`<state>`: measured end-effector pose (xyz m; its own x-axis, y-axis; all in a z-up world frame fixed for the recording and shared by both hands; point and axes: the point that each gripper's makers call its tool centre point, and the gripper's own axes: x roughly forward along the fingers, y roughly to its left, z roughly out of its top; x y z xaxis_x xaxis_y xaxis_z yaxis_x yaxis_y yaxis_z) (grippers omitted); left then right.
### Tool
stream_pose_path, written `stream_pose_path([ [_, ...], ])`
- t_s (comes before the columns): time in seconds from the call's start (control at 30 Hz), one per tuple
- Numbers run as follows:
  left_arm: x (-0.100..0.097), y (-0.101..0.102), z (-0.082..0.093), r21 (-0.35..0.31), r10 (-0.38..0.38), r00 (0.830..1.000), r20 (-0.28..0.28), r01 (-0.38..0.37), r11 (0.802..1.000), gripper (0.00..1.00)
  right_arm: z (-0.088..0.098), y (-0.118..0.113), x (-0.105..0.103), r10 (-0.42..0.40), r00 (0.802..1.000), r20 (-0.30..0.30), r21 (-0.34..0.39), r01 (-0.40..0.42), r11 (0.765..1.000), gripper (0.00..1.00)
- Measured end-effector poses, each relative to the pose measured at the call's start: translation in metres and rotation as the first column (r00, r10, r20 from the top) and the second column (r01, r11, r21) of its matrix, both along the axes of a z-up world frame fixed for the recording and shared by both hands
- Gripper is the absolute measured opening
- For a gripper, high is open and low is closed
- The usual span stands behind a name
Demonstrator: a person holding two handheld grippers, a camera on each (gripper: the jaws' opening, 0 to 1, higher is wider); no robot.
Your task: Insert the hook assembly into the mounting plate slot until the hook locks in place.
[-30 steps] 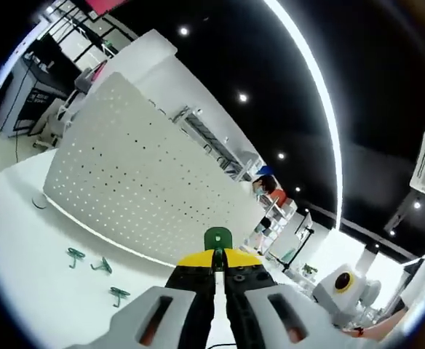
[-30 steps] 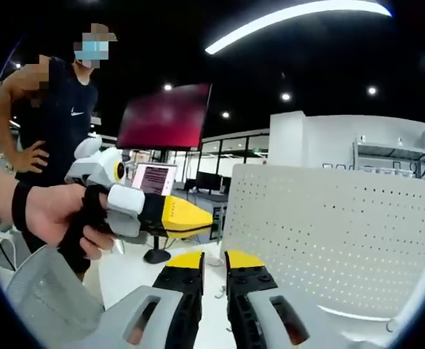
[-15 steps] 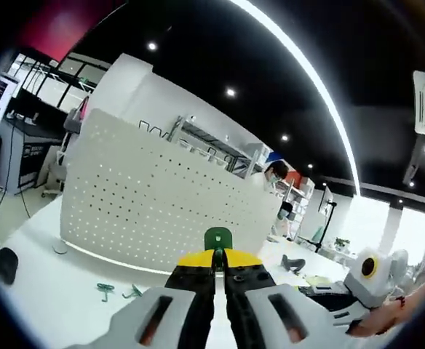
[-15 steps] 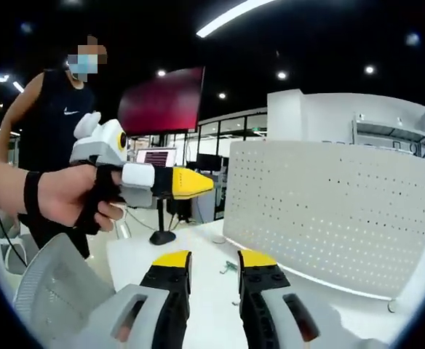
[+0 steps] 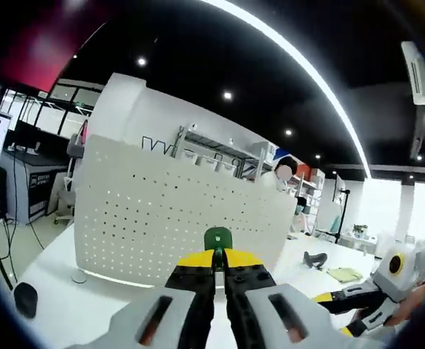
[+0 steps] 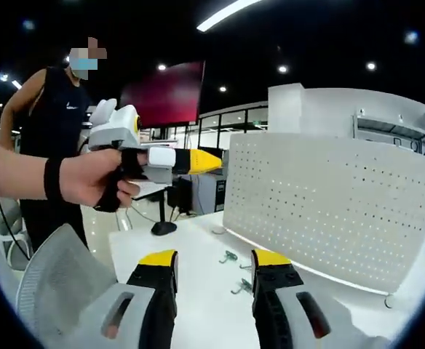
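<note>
Green hook [image 5: 217, 238]: pinched between the yellow-tipped jaws of the left gripper [image 5: 218, 259], jaws closed tight on it, its rounded green tab standing up just above the tips. In the left gripper view the hook is held in the air, in front of the lower middle of the white perforated mounting plate [image 5: 176, 218]; whether it touches the plate, I cannot tell.

Mounting plate stands upright on the white table [image 5: 60, 287], rows of small holes across its face. In the right gripper view the same plate [image 6: 329, 203] fills the right half.

Right gripper [image 6: 212, 258]: jaws wide apart, nothing between them, over the table [image 6: 191, 305]. Three spare green hooks [image 6: 236, 270] lie on the table near the plate's foot, beyond the jaw tips.

Left gripper seen from the right gripper view [image 6: 201, 161]: held by a hand [image 6: 100, 182] with a black wrist strap, raised at upper left, apart from the plate.

A person [image 6: 56, 138] in a dark sleeveless top stands behind.
</note>
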<state>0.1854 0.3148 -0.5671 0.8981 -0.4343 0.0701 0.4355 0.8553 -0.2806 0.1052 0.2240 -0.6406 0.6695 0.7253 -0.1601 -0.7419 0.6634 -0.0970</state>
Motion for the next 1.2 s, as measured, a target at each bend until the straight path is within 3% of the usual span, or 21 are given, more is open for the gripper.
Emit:
stream_pose_path([
  [0.2, 0.019, 0.011, 0.003, 0.045, 0.071, 0.997, 0.013, -0.072, 0.996, 0.03, 0.001, 0.000, 0.001, 0.012, 1.000, -0.014, -0.003, -0.012, 1.000, 0.48],
  [0.3, 0.025, 0.011, 0.005, 0.061, 0.073, 0.997, 0.023, -0.074, 0.995, 0.03, 0.000, -0.001, 0.001, 0.015, 1.000, -0.013, -0.020, -0.016, 1.000, 0.48],
  [0.33, 0.030, 0.012, 0.005, 0.097, 0.082, 0.996, 0.028, -0.084, 0.992, 0.03, 0.000, -0.002, 0.002, 0.016, 1.000, -0.015, -0.021, -0.016, 1.000, 0.48],
  [0.5, 0.042, 0.014, 0.010, 0.154, 0.109, 0.993, 0.051, -0.116, 0.981, 0.03, 0.001, -0.005, 0.004, 0.013, 1.000, -0.015, -0.024, -0.014, 1.000, 0.48],
  [0.6, 0.050, 0.016, 0.011, 0.138, 0.117, 0.992, 0.039, -0.121, 0.983, 0.03, 0.002, -0.007, 0.005, 0.007, 1.000, -0.020, -0.013, -0.008, 1.000, 0.49],
  [0.67, 0.054, 0.015, 0.012, 0.183, 0.116, 0.992, 0.053, -0.124, 0.975, 0.03, 0.001, -0.009, 0.006, -0.002, 1.000, -0.019, -0.009, 0.002, 1.000, 0.49],
  [0.83, 0.065, 0.011, 0.019, 0.193, 0.113, 0.992, 0.053, -0.121, 0.974, 0.03, -0.001, -0.014, 0.007, -0.018, 1.000, -0.025, -0.002, 0.018, 1.000, 0.50],
  [0.9, 0.070, 0.012, 0.022, 0.141, 0.120, 0.992, 0.031, -0.123, 0.982, 0.03, -0.002, -0.015, 0.008, -0.024, 0.999, -0.027, -0.003, 0.024, 1.000, 0.50],
  [1.13, 0.082, 0.010, 0.024, 0.173, 0.127, 0.991, 0.033, -0.131, 0.976, 0.03, -0.002, -0.025, 0.011, -0.062, 0.998, -0.020, 0.012, 0.062, 0.998, 0.46],
  [1.2, 0.087, 0.007, 0.022, 0.180, 0.115, 0.993, 0.025, -0.117, 0.977, 0.03, -0.004, -0.026, 0.012, -0.061, 0.997, -0.042, 0.030, 0.062, 0.998, 0.48],
])
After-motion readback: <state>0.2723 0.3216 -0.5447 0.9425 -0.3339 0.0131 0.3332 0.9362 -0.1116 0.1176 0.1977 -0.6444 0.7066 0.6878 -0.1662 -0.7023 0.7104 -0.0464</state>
